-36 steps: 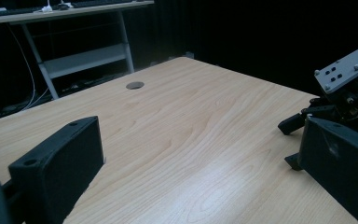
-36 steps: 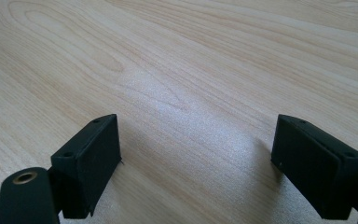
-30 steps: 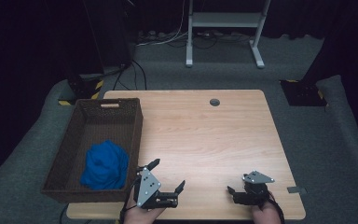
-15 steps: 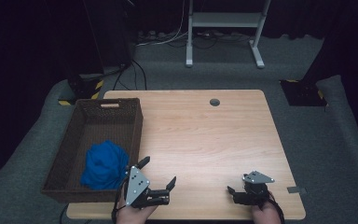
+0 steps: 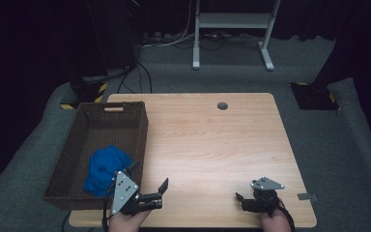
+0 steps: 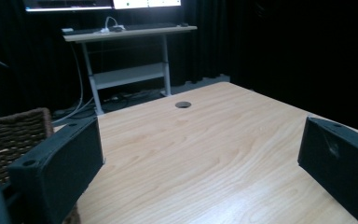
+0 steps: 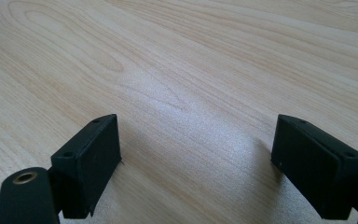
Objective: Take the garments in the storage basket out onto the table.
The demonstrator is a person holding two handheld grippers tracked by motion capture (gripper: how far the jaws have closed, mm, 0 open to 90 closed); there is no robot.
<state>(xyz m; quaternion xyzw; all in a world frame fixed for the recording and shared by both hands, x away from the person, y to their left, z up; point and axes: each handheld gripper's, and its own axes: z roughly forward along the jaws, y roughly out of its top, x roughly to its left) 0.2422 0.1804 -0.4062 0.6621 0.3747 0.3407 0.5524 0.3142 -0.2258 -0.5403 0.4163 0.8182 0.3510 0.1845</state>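
Wooden table (image 5: 203,145) with a small round hole (image 5: 222,106), brown wicker basket (image 5: 77,145) at its left edge, blue cloth (image 5: 104,169) inside the basket's near end, left gripper (image 5: 152,195) just beside the basket with jaws wide apart and empty, right gripper (image 5: 244,203) at the near right, likewise spread and empty

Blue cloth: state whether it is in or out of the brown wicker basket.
In: the crumpled blue cloth lies inside the brown wicker basket.

Basket (image 6: 14,140): cut off at left edge of left gripper view (blue cloth (image 5: 107,169) partly hidden behind left gripper (image 5: 149,195) in high view).
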